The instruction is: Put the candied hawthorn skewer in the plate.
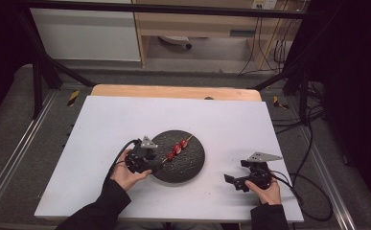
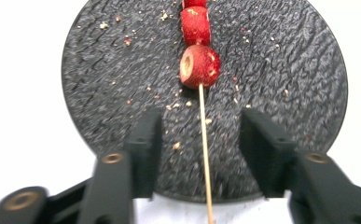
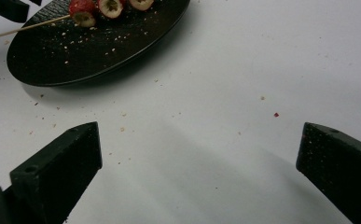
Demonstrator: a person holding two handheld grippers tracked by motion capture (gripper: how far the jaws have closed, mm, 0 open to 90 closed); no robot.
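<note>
A round black plate [image 1: 192, 160] lies on the white table top. On it rests a thin wooden skewer [image 2: 203, 135] that carries three red fruit pieces [image 2: 199, 66], also seen as fruit pieces [image 1: 177, 149] from above. My left gripper [image 2: 201, 122] is open at the plate's near-left rim, with one jaw on each side of the bare stick and neither touching it. In the high view this left gripper [image 1: 155, 160] sits just left of the plate. My right gripper [image 1: 236, 171] hovers low over bare table to the plate's right. The right gripper [image 3: 199, 140] is wide open and holds nothing.
Crumbs are scattered on the plate [image 3: 89, 51] and on the white table top [image 1: 125, 120] around it. The table's wooden back edge [image 1: 173, 91] shows behind the white sheet. Black frame posts and cables stand beyond the table.
</note>
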